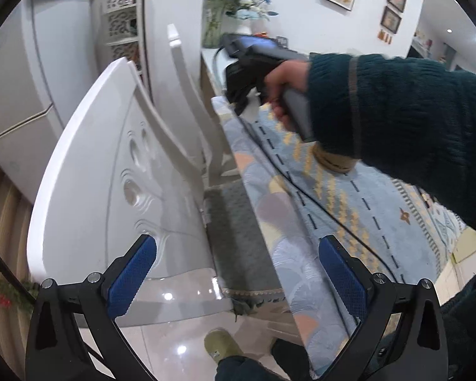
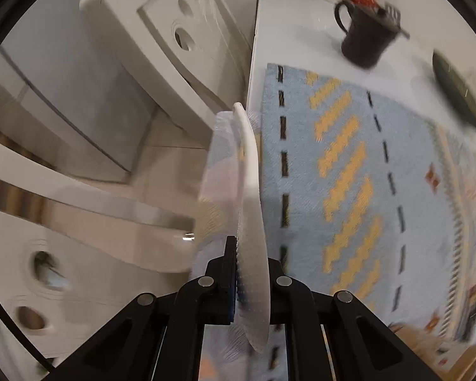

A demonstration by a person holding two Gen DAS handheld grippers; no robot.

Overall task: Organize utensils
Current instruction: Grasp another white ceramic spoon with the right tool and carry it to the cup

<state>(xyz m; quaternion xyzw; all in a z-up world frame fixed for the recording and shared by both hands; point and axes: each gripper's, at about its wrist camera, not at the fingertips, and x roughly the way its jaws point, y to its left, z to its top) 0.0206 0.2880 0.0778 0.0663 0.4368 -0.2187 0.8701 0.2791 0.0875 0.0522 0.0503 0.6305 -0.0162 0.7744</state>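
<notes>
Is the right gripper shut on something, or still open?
Shut. In its own view, the right gripper clamps a white utensil, which sticks out edge-on between its closed pads above the table runner.

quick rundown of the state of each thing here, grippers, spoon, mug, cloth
left gripper: open, nothing between the fingers
right gripper: shut on the white spoon
white spoon: held on edge, sticking out forward over the table edge
dark mug: upright on the white table, something sticking out of it, too blurred to name
patterned cloth: spread flat on the table
</notes>
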